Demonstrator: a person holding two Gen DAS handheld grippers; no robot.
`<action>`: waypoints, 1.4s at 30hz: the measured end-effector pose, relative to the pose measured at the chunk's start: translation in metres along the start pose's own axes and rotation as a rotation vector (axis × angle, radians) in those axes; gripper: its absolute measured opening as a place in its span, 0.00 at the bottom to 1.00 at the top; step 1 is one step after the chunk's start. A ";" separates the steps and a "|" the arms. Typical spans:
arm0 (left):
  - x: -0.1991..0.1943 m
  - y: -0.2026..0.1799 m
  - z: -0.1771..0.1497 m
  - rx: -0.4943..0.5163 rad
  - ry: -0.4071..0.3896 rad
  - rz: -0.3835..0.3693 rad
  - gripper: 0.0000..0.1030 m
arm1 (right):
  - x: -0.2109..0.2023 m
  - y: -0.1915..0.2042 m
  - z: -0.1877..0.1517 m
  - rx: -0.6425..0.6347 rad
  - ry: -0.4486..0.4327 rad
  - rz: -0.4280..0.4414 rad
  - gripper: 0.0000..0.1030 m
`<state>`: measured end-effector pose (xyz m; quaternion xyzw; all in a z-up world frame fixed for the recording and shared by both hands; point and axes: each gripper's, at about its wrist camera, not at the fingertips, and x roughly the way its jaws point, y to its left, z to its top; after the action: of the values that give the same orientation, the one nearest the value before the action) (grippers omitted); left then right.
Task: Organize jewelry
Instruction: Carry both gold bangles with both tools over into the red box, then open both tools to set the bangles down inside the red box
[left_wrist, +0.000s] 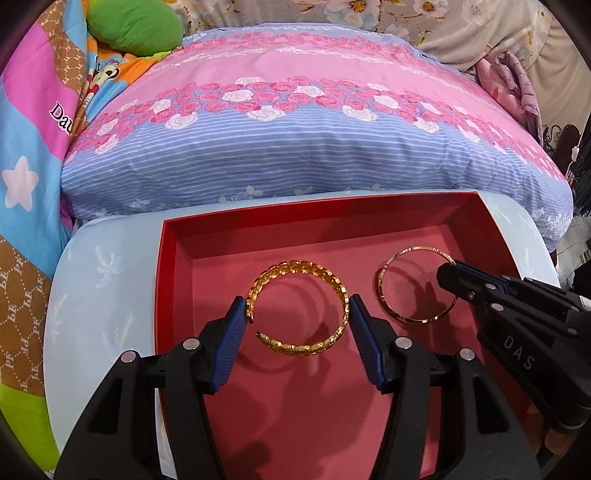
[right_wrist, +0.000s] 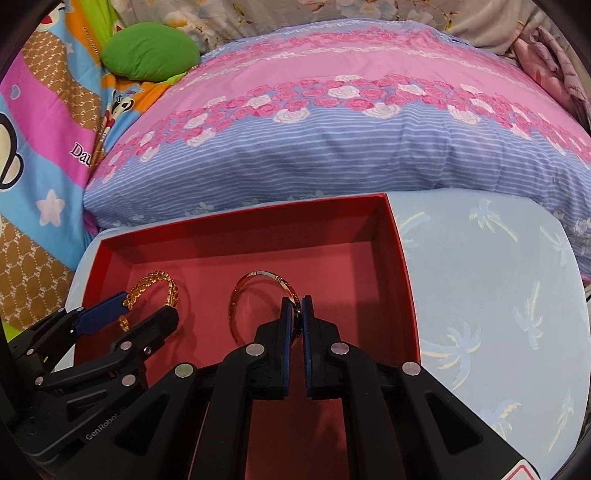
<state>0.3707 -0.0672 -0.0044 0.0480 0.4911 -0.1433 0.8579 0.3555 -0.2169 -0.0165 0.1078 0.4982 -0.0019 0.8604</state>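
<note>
An open red box (left_wrist: 314, 225) (right_wrist: 240, 240) rests on a light blue palm-print surface (left_wrist: 107, 280) (right_wrist: 480, 277). My left gripper (left_wrist: 298, 306) (right_wrist: 146, 310) reaches into the box, and its blue pads press on both sides of a wide gold chain-pattern cuff (left_wrist: 295, 267) (right_wrist: 155, 278), whose shadow falls on the box floor. To the right, my right gripper (left_wrist: 448, 273) (right_wrist: 296, 302) is shut on the right rim of a thin gold bangle (left_wrist: 382, 290) (right_wrist: 258, 275), which is also inside the box. The two bracelets are apart.
Right behind the box lies a big pillow (left_wrist: 295, 122) (right_wrist: 332, 122) with pink roses and blue stripes. A green cushion (left_wrist: 136, 26) and a colourful cartoon blanket (left_wrist: 29, 122) fill the left. The blue surface extends to the right of the box.
</note>
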 end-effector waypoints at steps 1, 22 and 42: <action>0.000 0.000 0.000 0.001 -0.003 0.008 0.53 | -0.001 0.000 0.000 0.000 -0.004 -0.004 0.07; -0.049 -0.011 -0.005 0.027 -0.120 0.082 0.69 | -0.059 0.006 -0.011 -0.042 -0.163 -0.034 0.25; -0.171 -0.032 -0.135 0.036 -0.198 0.090 0.76 | -0.201 0.007 -0.155 -0.127 -0.265 -0.008 0.35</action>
<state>0.1676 -0.0338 0.0748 0.0709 0.3986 -0.1176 0.9068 0.1226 -0.2018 0.0828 0.0500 0.3797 0.0117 0.9237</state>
